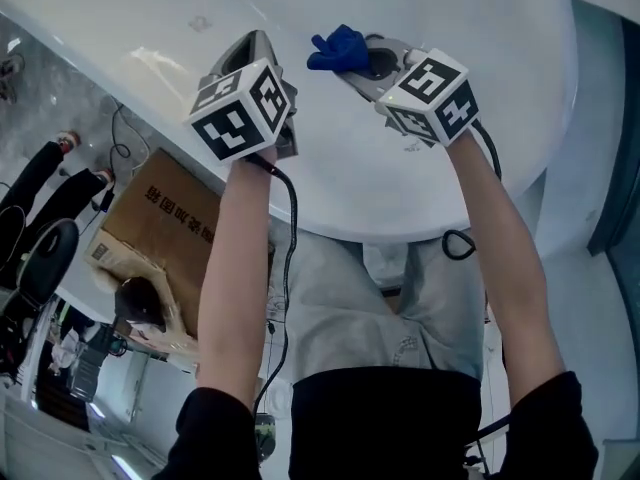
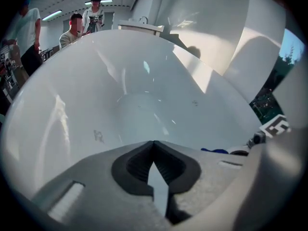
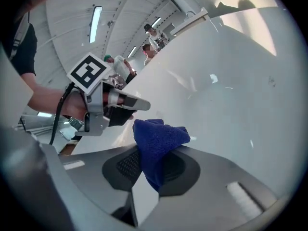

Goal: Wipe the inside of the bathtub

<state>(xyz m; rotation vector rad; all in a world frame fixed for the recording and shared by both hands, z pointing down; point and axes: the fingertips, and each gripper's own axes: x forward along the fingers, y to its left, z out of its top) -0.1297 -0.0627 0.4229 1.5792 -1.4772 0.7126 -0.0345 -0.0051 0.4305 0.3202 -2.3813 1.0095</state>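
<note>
The white bathtub (image 1: 420,28) fills the top of the head view, its smooth inside (image 2: 134,105) curving away in the left gripper view. My right gripper (image 1: 362,63) is shut on a blue cloth (image 1: 338,50), which bunches out between the jaws (image 3: 156,146) just above the tub's inner wall. My left gripper (image 1: 262,48) hovers beside it to the left, shut with nothing in it (image 2: 154,146). A sliver of the blue cloth (image 2: 215,151) shows at the right of the left gripper view.
A cardboard box (image 1: 165,223) sits on the floor left of the tub. People stand beyond the tub's far rim (image 2: 84,23). A cable (image 1: 290,268) hangs from the left gripper along my arm. A small mark (image 2: 98,136) shows on the tub wall.
</note>
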